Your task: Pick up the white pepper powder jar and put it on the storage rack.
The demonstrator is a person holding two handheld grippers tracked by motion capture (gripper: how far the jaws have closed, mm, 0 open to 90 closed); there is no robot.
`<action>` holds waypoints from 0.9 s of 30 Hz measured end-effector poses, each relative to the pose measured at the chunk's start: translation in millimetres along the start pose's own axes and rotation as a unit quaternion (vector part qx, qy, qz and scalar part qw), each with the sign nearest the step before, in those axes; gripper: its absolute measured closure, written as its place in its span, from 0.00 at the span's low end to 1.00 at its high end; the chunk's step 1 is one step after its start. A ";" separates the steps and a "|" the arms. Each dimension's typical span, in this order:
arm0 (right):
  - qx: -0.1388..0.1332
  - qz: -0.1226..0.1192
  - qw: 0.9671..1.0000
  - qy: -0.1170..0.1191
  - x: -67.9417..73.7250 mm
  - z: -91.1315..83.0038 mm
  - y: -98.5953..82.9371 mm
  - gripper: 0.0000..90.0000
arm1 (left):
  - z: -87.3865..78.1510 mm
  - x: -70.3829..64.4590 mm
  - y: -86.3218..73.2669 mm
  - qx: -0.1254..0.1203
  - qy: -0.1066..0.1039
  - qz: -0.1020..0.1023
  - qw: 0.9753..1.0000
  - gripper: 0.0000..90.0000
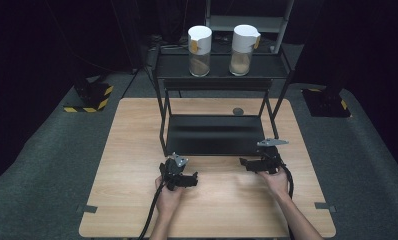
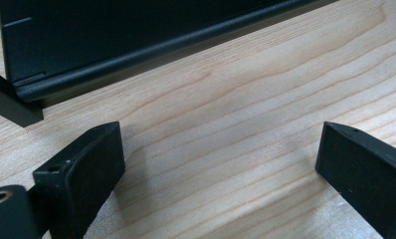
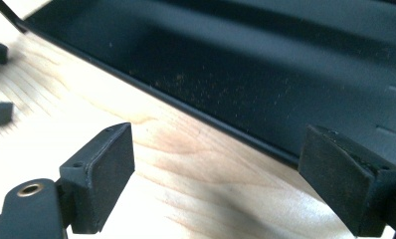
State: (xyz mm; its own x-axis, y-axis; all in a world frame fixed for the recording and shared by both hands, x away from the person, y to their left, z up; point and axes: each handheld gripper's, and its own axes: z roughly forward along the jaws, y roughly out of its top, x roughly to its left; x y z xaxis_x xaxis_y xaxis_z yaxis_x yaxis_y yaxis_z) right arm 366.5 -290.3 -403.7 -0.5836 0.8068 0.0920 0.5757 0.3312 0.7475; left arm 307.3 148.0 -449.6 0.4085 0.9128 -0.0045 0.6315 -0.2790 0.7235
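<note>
Black rack (image 1: 214,135) sits mid-bench (image 1: 137,200), two lidded jars (image 1: 199,45) on its top shelf, lower shelf bare. My left gripper (image 1: 179,176) and right gripper (image 1: 259,161) rest just before it, jaws spread, nothing held. Looks unstarted; all work remains.

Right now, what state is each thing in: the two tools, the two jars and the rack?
Left tool: open, empty, low over the table.
Right tool: open, empty, by the rack's front edge.
Left jar: upright on the top shelf, white lid on, part-filled with brown powder.
Right jar: the same.
Rack: bottom shelf bare.
</note>
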 end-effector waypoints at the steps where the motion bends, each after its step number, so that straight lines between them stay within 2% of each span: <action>1: 0.001 -0.001 1.000 -0.001 0.3 2.0 -2.3 0.15 | 0.0 0.0 0.0 0.000 0.000 0.000 1.000 0.06; 5: 0.005 0.002 1.000 -0.004 2.4 6.2 -6.8 0.15 | 0.0 -0.1 0.0 0.000 0.000 0.000 1.000 0.06; 15: 0.021 -0.012 0.999 -0.027 17.1 21.9 -18.4 0.15 | 0.1 -0.2 -0.2 0.000 0.000 0.000 1.000 0.06; 22: 0.018 -0.012 0.999 -0.039 22.3 26.2 -26.0 0.14 | 0.2 -0.6 -0.5 -0.002 0.001 -0.002 1.000 0.06; 27: 0.020 -0.028 0.998 -0.051 29.2 31.3 -28.3 0.11 | 0.1 -0.6 -0.3 -0.001 0.001 -0.001 1.000 0.06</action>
State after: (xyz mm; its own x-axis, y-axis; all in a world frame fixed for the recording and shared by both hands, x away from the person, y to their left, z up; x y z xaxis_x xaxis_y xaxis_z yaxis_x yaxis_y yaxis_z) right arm 351.1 -260.7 -442.7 -0.5564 0.8307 -0.0182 0.5675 0.3959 0.7220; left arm 307.0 147.5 -450.0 0.4056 0.9140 -0.0045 0.6313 -0.2766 0.7246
